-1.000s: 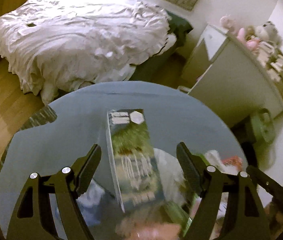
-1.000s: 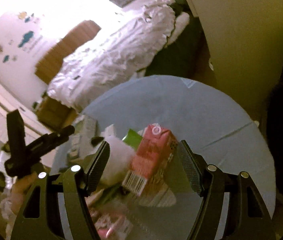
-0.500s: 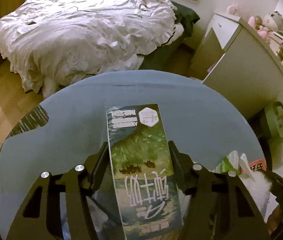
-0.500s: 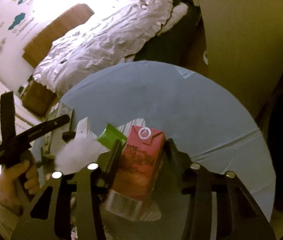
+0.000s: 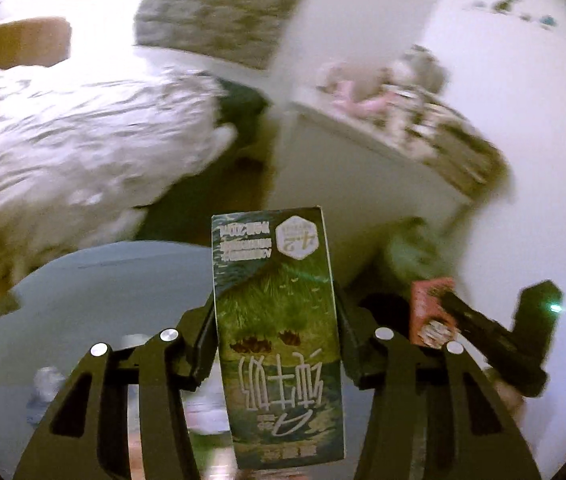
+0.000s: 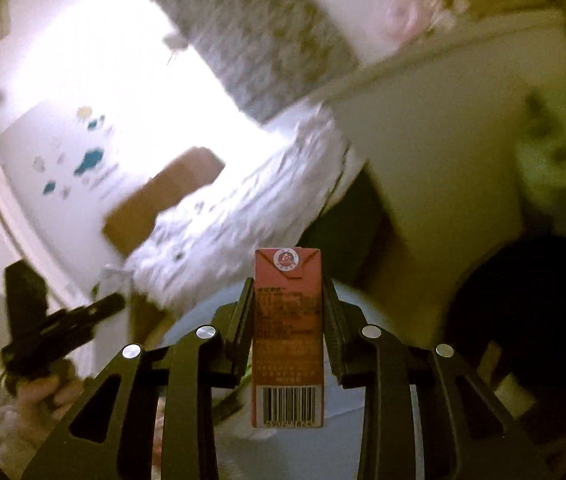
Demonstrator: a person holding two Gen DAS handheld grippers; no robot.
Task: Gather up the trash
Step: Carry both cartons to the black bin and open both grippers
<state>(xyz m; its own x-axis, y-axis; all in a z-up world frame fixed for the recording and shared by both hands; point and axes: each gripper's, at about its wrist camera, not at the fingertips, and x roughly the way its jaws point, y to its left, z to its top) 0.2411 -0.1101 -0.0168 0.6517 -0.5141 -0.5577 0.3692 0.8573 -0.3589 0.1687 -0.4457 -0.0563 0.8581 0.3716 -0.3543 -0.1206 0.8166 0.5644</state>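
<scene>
Above round blue-grey table (image 5: pixel 95 300), your left gripper (image 5: pixel 277 344) pinches green milk carton (image 5: pixel 279 340), jaws closing tight on its sides. Tall slim box, glossy printed card, grassy picture, white hexagon badge, lettering upside down. Your right gripper (image 6: pixel 287 320) same deal: jaws closing on red drink carton (image 6: pixel 287 336), narrower, flat-faced, round seal near top, barcode at bottom. Rumpled white duvet (image 5: pixel 63 152) behind, all blurry.
</scene>
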